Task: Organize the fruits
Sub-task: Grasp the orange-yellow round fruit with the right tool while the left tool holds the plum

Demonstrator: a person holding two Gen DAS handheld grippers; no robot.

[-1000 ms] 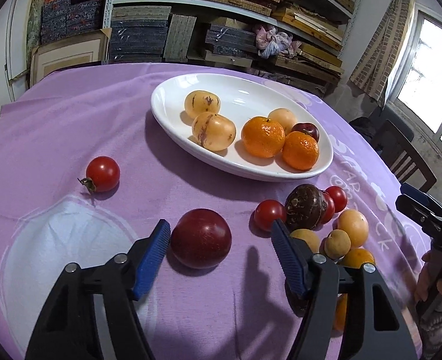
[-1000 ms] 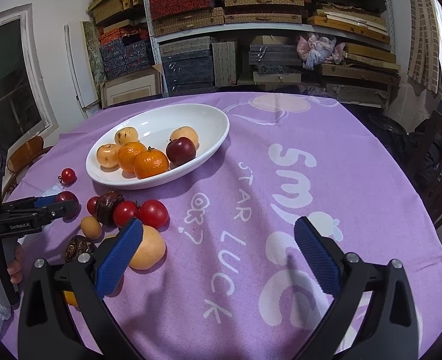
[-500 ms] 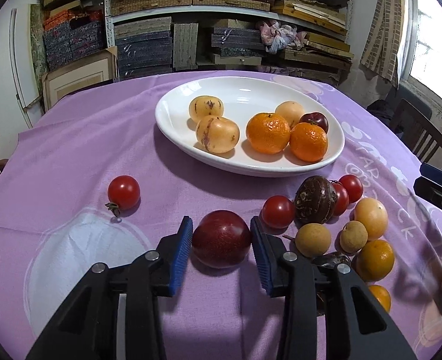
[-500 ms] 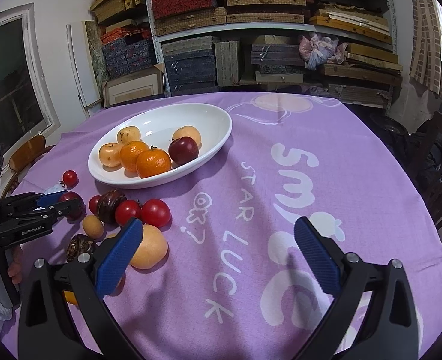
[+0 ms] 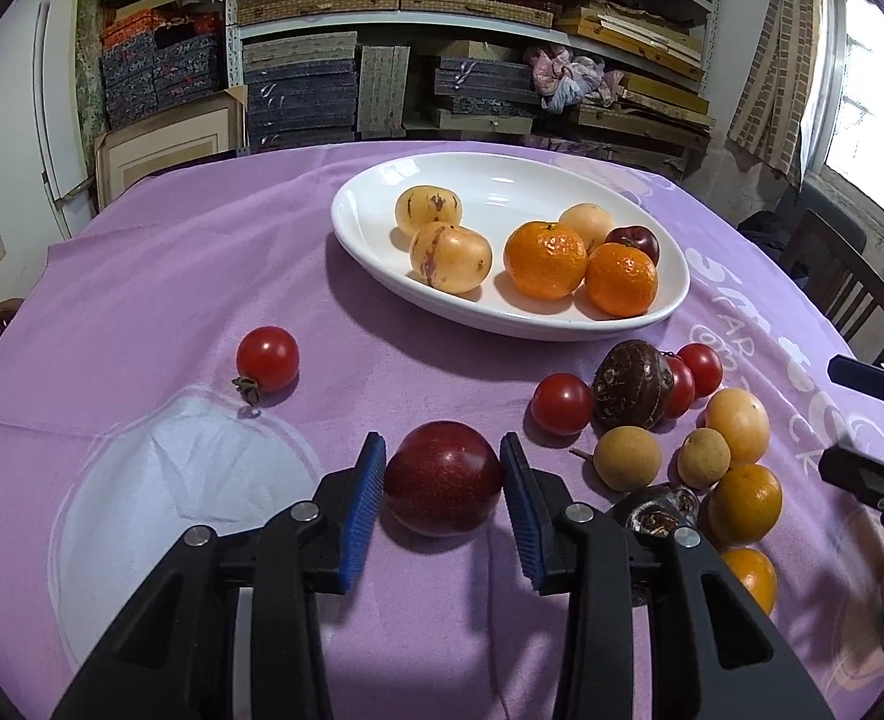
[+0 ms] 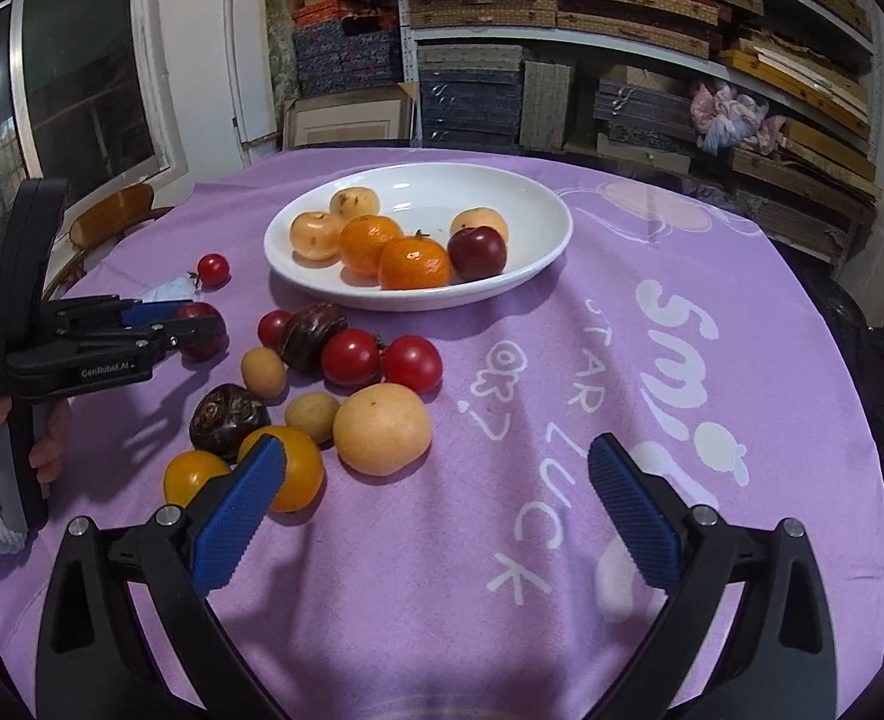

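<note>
While the purple surface (image 5: 171, 276) carries a white dish (image 5: 502, 180) of fruit, the left gripper (image 5: 442, 480) squeezes a dark red plum (image 5: 443, 477) near it, and the right gripper (image 6: 435, 480) gapes empty.

One white plate (image 5: 490, 192) carries six fruits, two of them mandarins (image 5: 545, 260); twelve lie on the tabletop (image 5: 171, 276), four being tomatoes (image 5: 267, 358).

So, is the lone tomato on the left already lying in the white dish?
No, the tomato lies on the purple cloth, well apart from the dish.
</note>
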